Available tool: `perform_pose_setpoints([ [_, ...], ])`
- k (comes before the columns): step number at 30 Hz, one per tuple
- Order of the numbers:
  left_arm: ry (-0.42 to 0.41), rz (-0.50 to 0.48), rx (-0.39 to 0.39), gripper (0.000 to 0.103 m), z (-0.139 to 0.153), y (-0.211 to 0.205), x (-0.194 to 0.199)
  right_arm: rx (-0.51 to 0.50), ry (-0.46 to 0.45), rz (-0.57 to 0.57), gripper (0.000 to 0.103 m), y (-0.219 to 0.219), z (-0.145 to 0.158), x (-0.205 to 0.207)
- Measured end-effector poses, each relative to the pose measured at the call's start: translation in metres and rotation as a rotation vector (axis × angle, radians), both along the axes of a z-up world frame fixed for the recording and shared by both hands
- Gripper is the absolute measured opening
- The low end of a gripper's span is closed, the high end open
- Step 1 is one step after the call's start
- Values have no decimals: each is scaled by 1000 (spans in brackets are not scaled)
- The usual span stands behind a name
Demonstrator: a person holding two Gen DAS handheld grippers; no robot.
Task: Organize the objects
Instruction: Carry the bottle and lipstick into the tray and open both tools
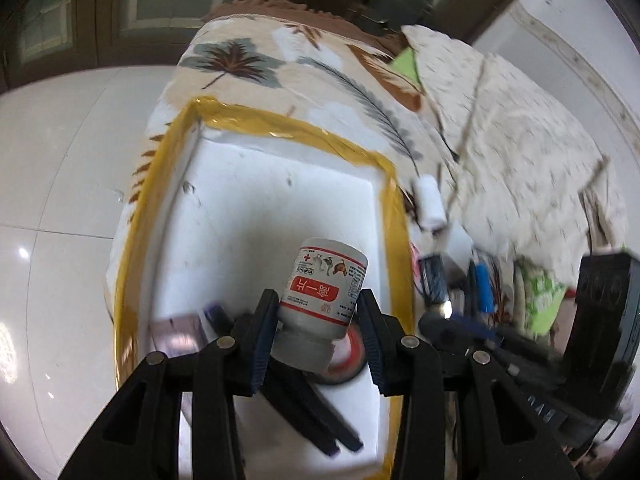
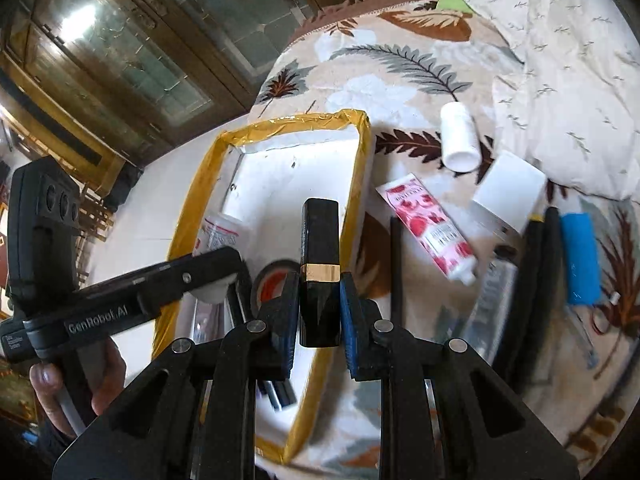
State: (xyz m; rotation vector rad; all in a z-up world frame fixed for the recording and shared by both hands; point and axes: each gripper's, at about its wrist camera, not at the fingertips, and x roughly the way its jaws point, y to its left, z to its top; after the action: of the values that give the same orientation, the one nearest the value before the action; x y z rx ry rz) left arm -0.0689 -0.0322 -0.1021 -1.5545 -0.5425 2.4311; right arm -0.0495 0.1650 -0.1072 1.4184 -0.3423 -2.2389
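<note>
My left gripper [image 1: 318, 320] is shut on a white pill bottle [image 1: 324, 280] with a red label, its cap end towards me. It hangs over a white foam box [image 1: 296, 132] rimmed with yellow tape. In the right wrist view my right gripper [image 2: 320, 312] is shut on a black lipstick tube [image 2: 320, 248] with a gold band, held upright over the right side of the foam box [image 2: 288, 124]. The same pill bottle [image 2: 218, 232] shows at the left, above the hand [image 2: 80, 380] that carries the left gripper.
Inside the box lie a red tape roll [image 2: 272, 280], black pens [image 1: 312, 412] and a purple carton [image 1: 176, 332]. On the leaf-print bedcover right of it lie a white bottle [image 2: 460, 140], a pink tube [image 2: 428, 228], a white carton [image 2: 508, 196], a blue cylinder [image 2: 580, 256] and black rods [image 2: 536, 280].
</note>
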Motion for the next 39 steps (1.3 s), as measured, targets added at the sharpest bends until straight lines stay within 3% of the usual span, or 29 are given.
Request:
perform_pose_setpoints([
  [7, -42, 50, 50, 40, -24, -15, -24, 28, -19, -32, 19, -22, -6, -28],
  [10, -63, 89, 63, 40, -32, -22, -30, 97, 35, 1, 19, -40, 4, -28],
  [14, -109, 116, 101, 40, -41, -31, -35, 93, -30, -4, 19, -50, -15, -43],
  [17, -100, 109, 104, 40, -41, -28, -37, 92, -55, 8, 19, -58, -28, -47],
  [22, -90, 132, 133, 40, -43, -31, -38, 165, -20, 25, 19, -71, -29, -47],
  [26, -73, 126, 120, 41, -43, -28, -34, 153, -23, 29, 19, -66, -30, -48],
  [32, -55, 147, 174, 44, -40, -34, -30, 113, -44, 32, 24, -60, -28, -49],
  [34, -47, 142, 168, 48, -35, -32, -27, 83, -45, 31, 32, -56, -25, -48],
  [39, 30, 103, 117, 52, -12, -24, -14, 6, -19, 15, 33, -35, -5, -36],
])
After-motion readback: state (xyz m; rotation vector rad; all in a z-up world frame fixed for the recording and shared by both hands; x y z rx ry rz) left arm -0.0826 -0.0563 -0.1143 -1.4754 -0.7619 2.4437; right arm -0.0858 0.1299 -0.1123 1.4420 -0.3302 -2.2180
